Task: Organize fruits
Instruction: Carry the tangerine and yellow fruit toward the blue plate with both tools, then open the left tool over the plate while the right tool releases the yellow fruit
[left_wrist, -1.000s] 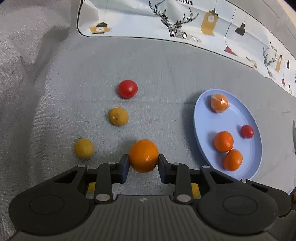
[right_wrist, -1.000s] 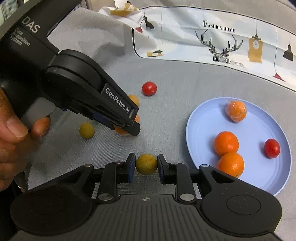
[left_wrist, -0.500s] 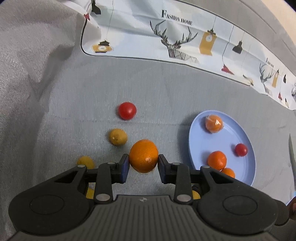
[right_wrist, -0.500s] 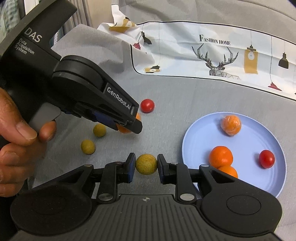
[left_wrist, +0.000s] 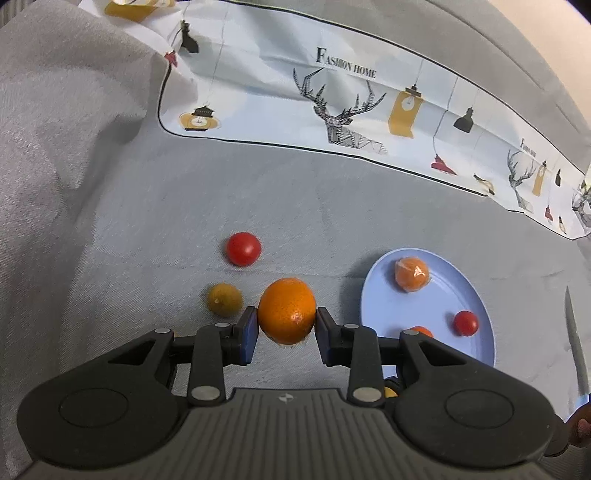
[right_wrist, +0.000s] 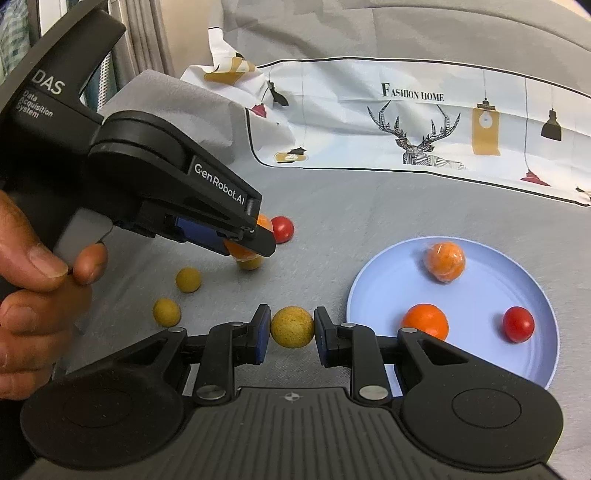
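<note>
My left gripper (left_wrist: 286, 325) is shut on a large orange (left_wrist: 287, 309) and holds it above the grey cloth; it also shows in the right wrist view (right_wrist: 242, 248), where the orange (right_wrist: 263, 222) peeks past its fingers. My right gripper (right_wrist: 291, 330) is shut on a small yellow fruit (right_wrist: 291, 326), lifted off the cloth. A light-blue plate (right_wrist: 461, 365) on the right holds a wrapped orange (right_wrist: 444, 261), an orange (right_wrist: 425, 320) and a red tomato (right_wrist: 518, 323). On the cloth lie a red tomato (left_wrist: 243, 249) and a yellow fruit (left_wrist: 224, 299).
Two more small yellow fruits (right_wrist: 188, 279) (right_wrist: 166, 312) lie on the cloth left of my right gripper. A white printed cloth (left_wrist: 332, 92) runs along the back. The grey cloth bunches up at the left (left_wrist: 55, 110). A dark knife-like edge (left_wrist: 576, 350) shows right of the plate.
Both grippers have risen and pulled back with their fruits; the table fruits and plate look smaller and lower in view. Grips are unchanged.
</note>
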